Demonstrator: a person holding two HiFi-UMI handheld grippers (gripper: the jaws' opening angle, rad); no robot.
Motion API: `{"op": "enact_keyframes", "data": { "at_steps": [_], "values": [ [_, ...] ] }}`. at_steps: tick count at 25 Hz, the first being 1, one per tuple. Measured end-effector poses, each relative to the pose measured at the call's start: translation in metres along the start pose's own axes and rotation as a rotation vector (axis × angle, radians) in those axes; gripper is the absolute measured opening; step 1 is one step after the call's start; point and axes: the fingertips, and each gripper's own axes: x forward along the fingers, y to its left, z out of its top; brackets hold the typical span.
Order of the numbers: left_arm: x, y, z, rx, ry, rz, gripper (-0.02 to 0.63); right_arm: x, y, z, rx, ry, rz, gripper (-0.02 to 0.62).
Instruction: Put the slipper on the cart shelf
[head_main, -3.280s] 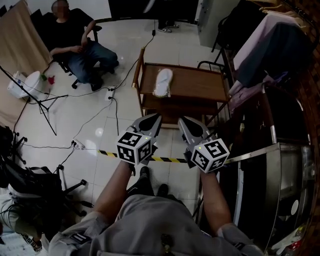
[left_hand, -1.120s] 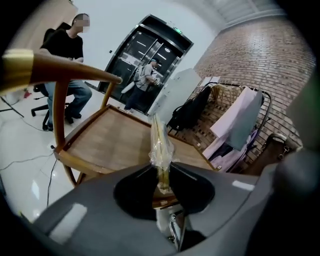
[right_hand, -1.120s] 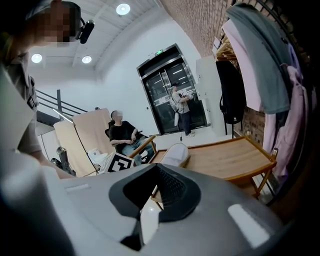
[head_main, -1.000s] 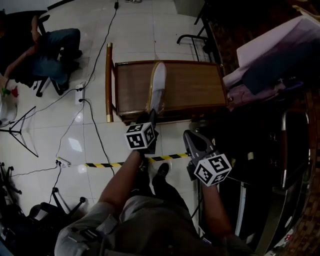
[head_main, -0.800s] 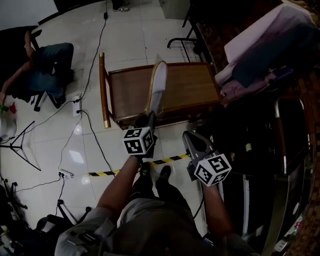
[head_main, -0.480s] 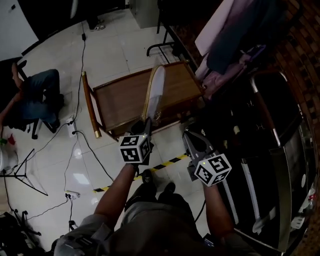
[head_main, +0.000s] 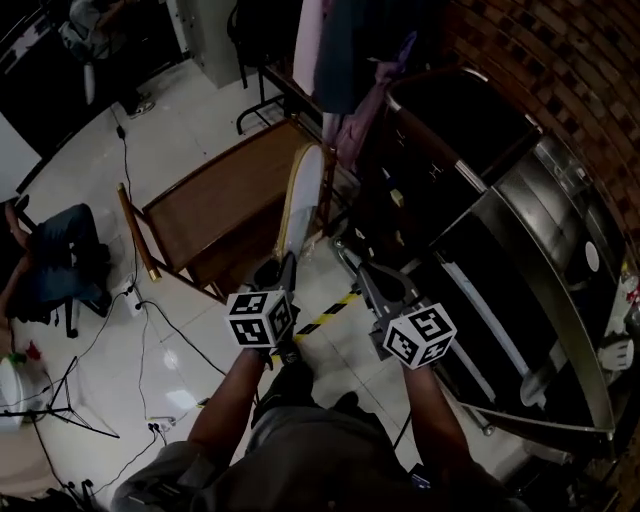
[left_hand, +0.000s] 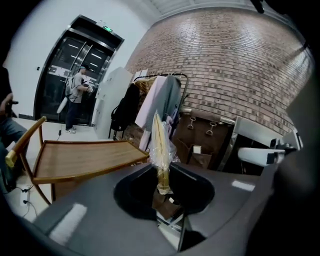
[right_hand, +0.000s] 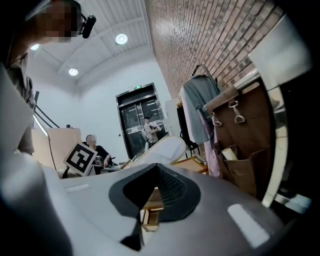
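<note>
My left gripper (head_main: 286, 268) is shut on the heel end of a pale slipper (head_main: 300, 192) in clear plastic wrap. The slipper stands on edge and points away from me over the near corner of the wooden cart (head_main: 205, 205). In the left gripper view the wrapped slipper (left_hand: 160, 147) rises from between the jaws of the left gripper (left_hand: 162, 182), with the cart's top shelf (left_hand: 80, 157) to its left. My right gripper (head_main: 368, 280) hangs shut and empty to the right of the slipper. The right gripper (right_hand: 152, 175) looks past the white slipper (right_hand: 165, 149).
A steel counter (head_main: 540, 260) and a brick wall (head_main: 560, 70) fill the right side. Clothes hang on a rack (left_hand: 160, 102) behind the cart. Cables and a yellow-black tape strip (head_main: 325, 318) cross the tiled floor. A person sits at far left (head_main: 55, 260); another stands by the doors (left_hand: 77, 97).
The slipper, earlier lying flat on the cart top, is now held on edge in my left gripper. The head view has swung right toward the steel counter, so the cart sits further left.
</note>
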Motion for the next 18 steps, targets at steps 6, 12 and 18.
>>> {"op": "enact_keyframes", "data": {
  "at_steps": [6,12,18],
  "values": [
    [-0.032,-0.098,-0.034,0.037,0.016,-0.085,0.064,-0.103,-0.012,-0.003,0.006,-0.048,-0.075,-0.002],
    [-0.064,-0.167,-0.067,0.059,0.041,-0.156,0.064,-0.178,-0.015,-0.006,0.02,-0.102,-0.139,-0.002],
    [-0.088,-0.225,-0.099,0.101,0.09,-0.247,0.064,-0.234,-0.016,-0.003,0.027,-0.154,-0.203,-0.002]
  ]
}}
